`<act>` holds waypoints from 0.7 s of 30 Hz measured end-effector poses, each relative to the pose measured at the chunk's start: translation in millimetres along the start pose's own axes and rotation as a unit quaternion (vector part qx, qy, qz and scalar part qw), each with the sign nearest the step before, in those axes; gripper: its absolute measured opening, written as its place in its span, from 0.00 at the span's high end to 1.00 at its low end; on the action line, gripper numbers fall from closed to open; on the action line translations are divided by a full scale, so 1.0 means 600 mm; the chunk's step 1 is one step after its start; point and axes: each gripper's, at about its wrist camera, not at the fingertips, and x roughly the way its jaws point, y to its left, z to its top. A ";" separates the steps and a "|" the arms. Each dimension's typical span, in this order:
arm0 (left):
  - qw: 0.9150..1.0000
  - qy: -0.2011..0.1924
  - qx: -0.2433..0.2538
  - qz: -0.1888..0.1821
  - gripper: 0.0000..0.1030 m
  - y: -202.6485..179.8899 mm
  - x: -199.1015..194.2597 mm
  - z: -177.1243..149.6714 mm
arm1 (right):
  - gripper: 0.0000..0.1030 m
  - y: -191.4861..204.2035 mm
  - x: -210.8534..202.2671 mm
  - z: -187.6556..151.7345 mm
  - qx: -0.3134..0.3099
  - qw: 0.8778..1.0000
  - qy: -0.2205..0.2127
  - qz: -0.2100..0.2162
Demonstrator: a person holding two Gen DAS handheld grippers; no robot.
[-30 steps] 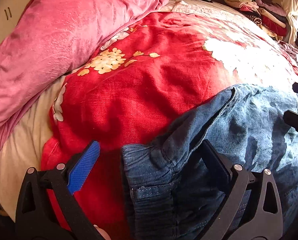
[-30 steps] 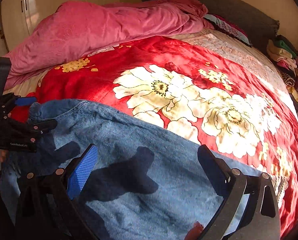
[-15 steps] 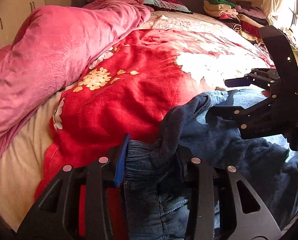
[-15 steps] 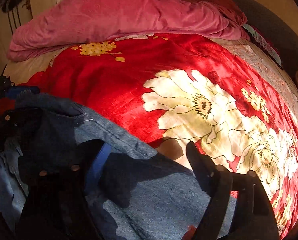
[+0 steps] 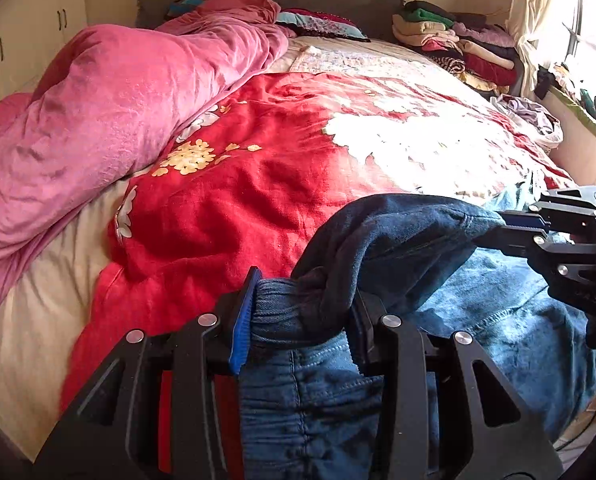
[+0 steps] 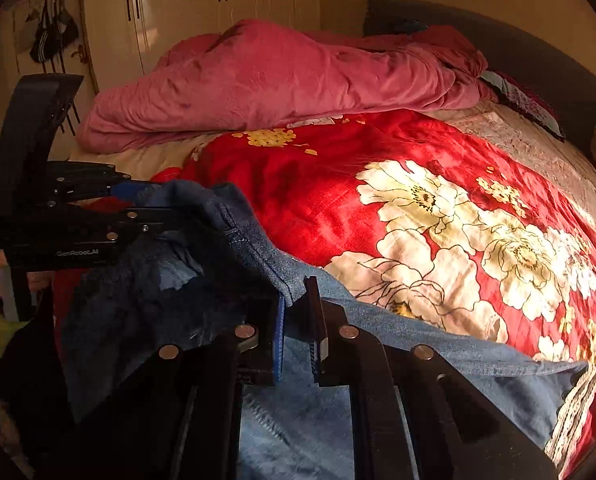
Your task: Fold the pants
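We've got the left claw (image 5: pixel 302 320) clenched on the bunched elastic waistband of the blue denim pants (image 5: pixel 498 320), fabric bulging btwn its fingers. The right claw (image 6: pixel 298 332) is clamped on a stitched denim edge just ahead of it. Pants lie beneath both claws on the red floral blanket (image 5: pixel 238 200), w/ a pink plush quilt (image 5: pixel 98 120) beyond, to the left.

Blue denim pants (image 5: pixel 494 320) lie bunched, waistband edge lifted.

Both grippers, left gripper (image 5: pixel 298 320) and right gripper (image 6: pixel 297 330), are made black, with round silver screws and blue pads (image 5: pixel 244 320).
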 end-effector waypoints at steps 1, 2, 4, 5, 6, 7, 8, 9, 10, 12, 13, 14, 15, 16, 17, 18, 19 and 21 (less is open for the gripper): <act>1.000 -0.003 0.000 -0.003 0.70 -0.003 -0.010 -0.006 | 0.91 0.009 -0.013 -0.008 0.006 1.000 -0.004 0.002; 1.000 -0.006 0.000 -0.007 0.70 -0.005 -0.018 -0.013 | 0.91 0.016 -0.025 -0.015 0.011 1.000 -0.007 0.003; 1.000 -0.009 0.001 -0.012 0.70 -0.008 -0.035 -0.026 | 0.91 0.037 -0.048 -0.030 0.019 1.000 -0.014 0.004; 1.000 -0.010 0.001 -0.013 0.70 -0.009 -0.043 -0.034 | 0.91 0.048 -0.056 -0.036 0.020 1.000 -0.017 0.005; 1.000 -0.012 0.000 -0.015 0.70 -0.009 -0.051 -0.042 | 0.91 0.061 -0.066 -0.043 0.020 1.000 -0.022 0.008; 1.000 -0.013 -0.002 -0.018 0.69 -0.008 -0.062 -0.054 | 0.91 0.072 -0.075 -0.050 0.021 0.999 -0.025 0.011; 1.000 -0.012 -0.002 -0.019 0.69 -0.007 -0.068 -0.061 | 0.91 0.083 -0.083 -0.057 0.023 0.999 -0.026 0.015; 1.000 -0.010 -0.003 -0.021 0.69 -0.006 -0.076 -0.074 | 0.91 0.093 -0.089 -0.065 0.027 0.999 -0.026 0.019; 1.000 -0.007 -0.003 -0.022 0.68 -0.006 -0.082 -0.083 | 0.91 0.103 -0.092 -0.073 0.030 0.999 -0.025 0.022; 1.000 -0.002 -0.003 -0.021 0.68 -0.006 -0.093 -0.101 | 0.91 0.127 -0.099 -0.092 0.026 0.999 -0.021 0.023; 1.000 -0.001 -0.003 -0.020 0.68 -0.007 -0.100 -0.112 | 0.91 0.141 -0.101 -0.103 0.024 0.999 -0.018 0.022; 1.000 0.002 -0.003 -0.019 0.67 -0.006 -0.105 -0.122 | 0.91 0.153 -0.101 -0.111 0.023 0.999 -0.013 0.025; 1.000 0.005 -0.006 -0.018 0.66 -0.005 -0.109 -0.132 | 0.91 0.164 -0.098 -0.120 0.023 0.999 -0.006 0.029; 1.000 0.008 -0.010 -0.018 0.64 -0.002 -0.112 -0.140 | 0.91 0.175 -0.095 -0.129 0.019 0.999 0.003 0.031; 1.000 0.013 -0.015 -0.019 0.63 0.000 -0.114 -0.147 | 0.91 0.186 -0.093 -0.137 0.011 0.999 0.008 0.029; 0.999 0.019 -0.020 -0.019 0.61 0.004 -0.115 -0.155 | 0.91 0.193 -0.092 -0.145 0.007 1.000 0.009 0.029; 0.999 0.022 -0.023 -0.020 0.60 0.008 -0.117 -0.160 | 0.91 0.198 -0.089 -0.151 0.009 0.999 0.012 0.031; 0.999 0.026 -0.028 -0.019 0.59 0.015 -0.121 -0.174 | 0.91 0.207 -0.083 -0.161 0.016 0.999 0.022 0.042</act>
